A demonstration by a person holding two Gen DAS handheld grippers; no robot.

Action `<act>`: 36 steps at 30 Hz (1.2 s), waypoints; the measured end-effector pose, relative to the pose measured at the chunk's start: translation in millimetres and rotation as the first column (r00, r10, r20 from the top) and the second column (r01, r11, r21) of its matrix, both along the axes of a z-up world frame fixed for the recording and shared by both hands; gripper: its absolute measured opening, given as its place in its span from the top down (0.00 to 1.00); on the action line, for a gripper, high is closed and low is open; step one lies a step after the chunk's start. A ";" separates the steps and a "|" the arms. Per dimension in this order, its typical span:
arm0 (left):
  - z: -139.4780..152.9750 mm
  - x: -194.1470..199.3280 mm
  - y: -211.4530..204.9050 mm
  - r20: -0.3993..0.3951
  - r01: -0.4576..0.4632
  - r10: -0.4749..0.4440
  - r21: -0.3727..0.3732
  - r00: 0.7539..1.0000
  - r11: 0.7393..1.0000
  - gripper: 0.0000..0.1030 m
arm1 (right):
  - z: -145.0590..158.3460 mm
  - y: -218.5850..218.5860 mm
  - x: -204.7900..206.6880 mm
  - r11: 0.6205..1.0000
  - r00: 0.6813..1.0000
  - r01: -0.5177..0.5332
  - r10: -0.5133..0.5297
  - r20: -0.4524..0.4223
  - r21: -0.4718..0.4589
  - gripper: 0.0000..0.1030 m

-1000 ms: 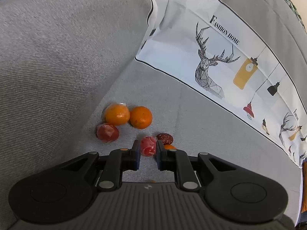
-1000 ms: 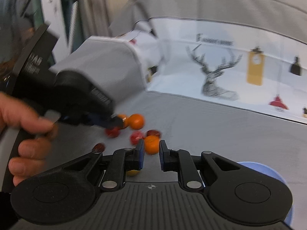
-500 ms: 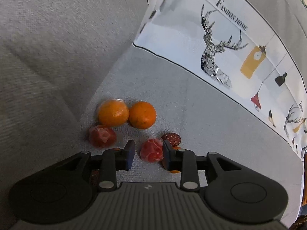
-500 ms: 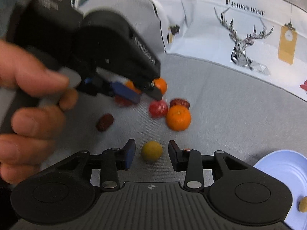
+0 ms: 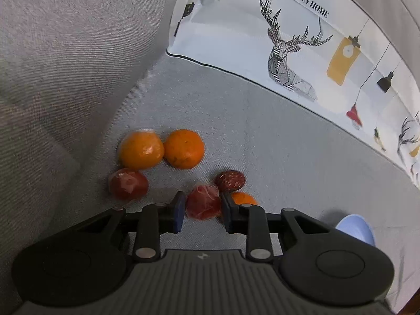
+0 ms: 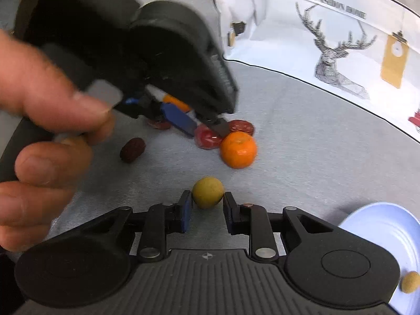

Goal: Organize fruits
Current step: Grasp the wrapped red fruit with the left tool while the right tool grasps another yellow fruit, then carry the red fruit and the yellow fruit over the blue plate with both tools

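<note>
Fruits lie on a grey sofa seat. In the left wrist view my left gripper (image 5: 201,208) is open with a wrapped red fruit (image 5: 202,201) between its fingers. Two oranges (image 5: 141,149) (image 5: 184,148), another wrapped red fruit (image 5: 128,184), a dark red date (image 5: 230,179) and a small orange (image 5: 242,198) lie around it. In the right wrist view my right gripper (image 6: 206,210) is open around a small yellow-green fruit (image 6: 208,192). The left gripper (image 6: 207,128) shows there over the red fruit (image 6: 208,137), beside an orange (image 6: 238,150) and a date (image 6: 132,150).
A light blue plate (image 6: 380,239) at the lower right holds a small yellow-brown fruit (image 6: 410,282); it also shows in the left wrist view (image 5: 354,228). A white deer-print cushion (image 5: 288,39) lines the sofa back. A grey armrest (image 5: 65,52) rises on the left.
Both grippers opened and dropped closer to the seat. The left one now straddles the wrapped red fruit; the right one moved from the orange to straddle the yellow-green fruit.
</note>
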State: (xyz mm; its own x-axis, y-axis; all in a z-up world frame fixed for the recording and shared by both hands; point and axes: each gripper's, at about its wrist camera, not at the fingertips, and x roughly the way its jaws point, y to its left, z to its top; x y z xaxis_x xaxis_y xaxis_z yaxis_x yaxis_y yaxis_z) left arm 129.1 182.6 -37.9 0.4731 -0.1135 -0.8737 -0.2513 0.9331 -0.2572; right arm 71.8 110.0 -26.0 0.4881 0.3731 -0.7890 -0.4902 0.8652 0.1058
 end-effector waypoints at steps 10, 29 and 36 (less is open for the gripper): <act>-3.2 -12.0 -13.2 -0.078 0.071 -0.063 0.104 0.995 0.992 0.68 | -9.7 -9.5 0.3 0.996 0.998 0.043 -0.046 -0.042 -0.072 0.74; 41.3 -36.4 -30.7 0.114 0.093 -0.118 0.204 0.986 0.974 0.68 | 61.4 -60.6 -19.7 0.988 0.980 0.155 -0.157 0.126 0.026 0.74; 64.8 -59.8 -42.4 0.205 0.065 -0.106 0.197 0.973 0.978 0.68 | 107.6 -119.6 -51.2 0.978 0.942 0.209 -0.205 0.264 0.016 0.74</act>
